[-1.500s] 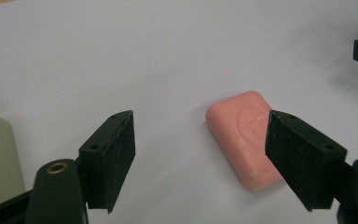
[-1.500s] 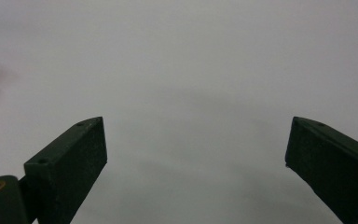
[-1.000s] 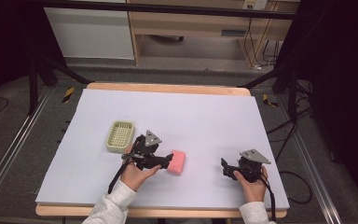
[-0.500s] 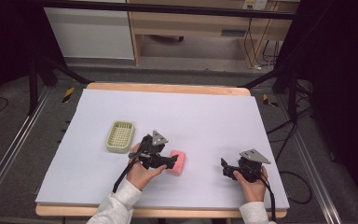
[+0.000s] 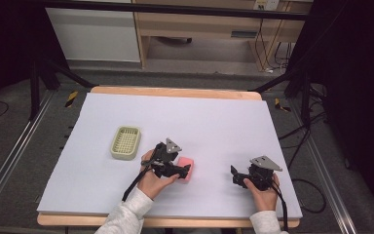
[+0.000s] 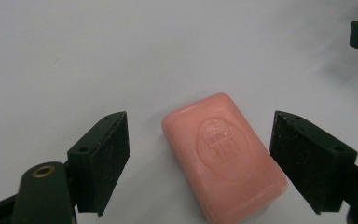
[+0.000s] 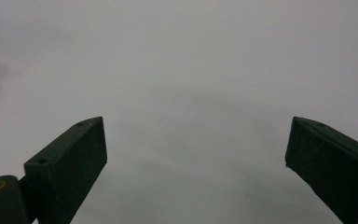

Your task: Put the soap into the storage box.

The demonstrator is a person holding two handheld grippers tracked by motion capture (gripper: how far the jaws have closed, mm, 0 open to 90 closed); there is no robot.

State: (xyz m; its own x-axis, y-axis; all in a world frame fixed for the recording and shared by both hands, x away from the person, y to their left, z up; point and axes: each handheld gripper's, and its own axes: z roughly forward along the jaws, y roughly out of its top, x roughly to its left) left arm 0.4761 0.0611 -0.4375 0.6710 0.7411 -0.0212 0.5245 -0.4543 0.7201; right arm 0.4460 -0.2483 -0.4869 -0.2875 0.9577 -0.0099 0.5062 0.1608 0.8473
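lab: white-topped table [image 5: 126, 204], floor rails [image 5: 9, 161], loose cables [image 5: 297, 141]

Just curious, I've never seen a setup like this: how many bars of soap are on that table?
1. The pink soap bar lies flat on the white table, between the open fingers of the left gripper, right of the empty green basket.

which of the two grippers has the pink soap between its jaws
The left gripper: the pink soap bar lies flat on the table between its open jaws, which have just been opening, neither pad touching it. The right gripper has bare table between its jaws.
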